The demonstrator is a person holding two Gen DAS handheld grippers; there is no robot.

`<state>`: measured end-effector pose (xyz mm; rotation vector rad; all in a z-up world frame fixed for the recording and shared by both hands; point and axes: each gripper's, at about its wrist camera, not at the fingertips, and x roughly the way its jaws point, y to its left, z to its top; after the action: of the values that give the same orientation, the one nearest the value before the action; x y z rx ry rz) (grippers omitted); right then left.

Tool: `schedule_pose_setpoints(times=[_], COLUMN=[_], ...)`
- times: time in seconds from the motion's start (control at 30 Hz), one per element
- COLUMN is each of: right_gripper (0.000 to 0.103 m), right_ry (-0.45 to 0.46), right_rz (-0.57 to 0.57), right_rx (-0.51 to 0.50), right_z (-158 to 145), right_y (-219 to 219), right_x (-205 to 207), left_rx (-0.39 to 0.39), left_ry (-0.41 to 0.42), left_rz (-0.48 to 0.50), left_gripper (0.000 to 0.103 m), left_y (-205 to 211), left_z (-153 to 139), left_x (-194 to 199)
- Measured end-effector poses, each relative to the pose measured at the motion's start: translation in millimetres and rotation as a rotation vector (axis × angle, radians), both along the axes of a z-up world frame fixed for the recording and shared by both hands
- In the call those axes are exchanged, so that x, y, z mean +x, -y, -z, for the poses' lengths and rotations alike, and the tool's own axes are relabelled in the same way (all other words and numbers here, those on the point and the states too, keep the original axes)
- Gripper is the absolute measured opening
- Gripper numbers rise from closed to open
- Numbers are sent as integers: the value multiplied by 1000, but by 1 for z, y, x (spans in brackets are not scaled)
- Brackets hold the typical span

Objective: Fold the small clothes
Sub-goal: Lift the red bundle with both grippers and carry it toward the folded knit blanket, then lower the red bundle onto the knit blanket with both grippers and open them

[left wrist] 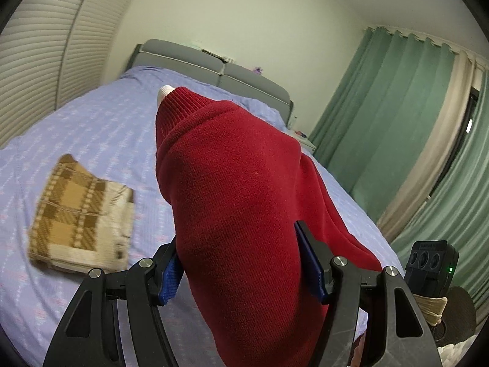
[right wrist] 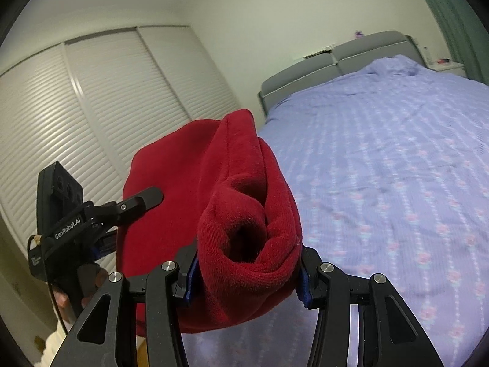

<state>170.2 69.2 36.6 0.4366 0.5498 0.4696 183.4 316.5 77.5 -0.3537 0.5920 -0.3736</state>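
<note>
A red fleece garment [left wrist: 241, 198] is held up above the bed between both grippers. My left gripper [left wrist: 244, 272] is shut on a thick bunch of it, the blue pads pressing each side. My right gripper [right wrist: 247, 278] is shut on another bunched part of the red garment [right wrist: 244, 214]. The left gripper also shows in the right wrist view [right wrist: 101, 214], at the garment's left side. A ribbed cuff with a white tip [left wrist: 166, 91] sticks out at the top. A folded tan plaid garment [left wrist: 82, 217] lies on the bed to the left.
The bed has a lavender flowered sheet [right wrist: 397, 159] and a grey headboard [left wrist: 220, 70]. White louvred closet doors [right wrist: 107, 91] stand on one side. Green curtains [left wrist: 397, 116] and a nightstand [right wrist: 446, 65] are on the other side.
</note>
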Motion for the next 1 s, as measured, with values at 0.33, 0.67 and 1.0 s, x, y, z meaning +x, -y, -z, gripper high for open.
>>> schedule_pose_setpoints(times=[0.33,0.67,1.0], right_gripper=[49,47,44], right_ry=[19,-3,-38], right_rz=[-88,-166,-162], right_rx=[-16,-59,-124], right_z=[-1,20,52], right_y=[-75,-151,-204], right_x=[44,89,115], left_rx=[24,91,203], left_ry=[9,-27,-70], left_rz=[-32,-94,-114], left_gripper=[66,65,64], left_y=[-79,-142,-172], left_z=[-8,11,43], left_x=[29,85,140])
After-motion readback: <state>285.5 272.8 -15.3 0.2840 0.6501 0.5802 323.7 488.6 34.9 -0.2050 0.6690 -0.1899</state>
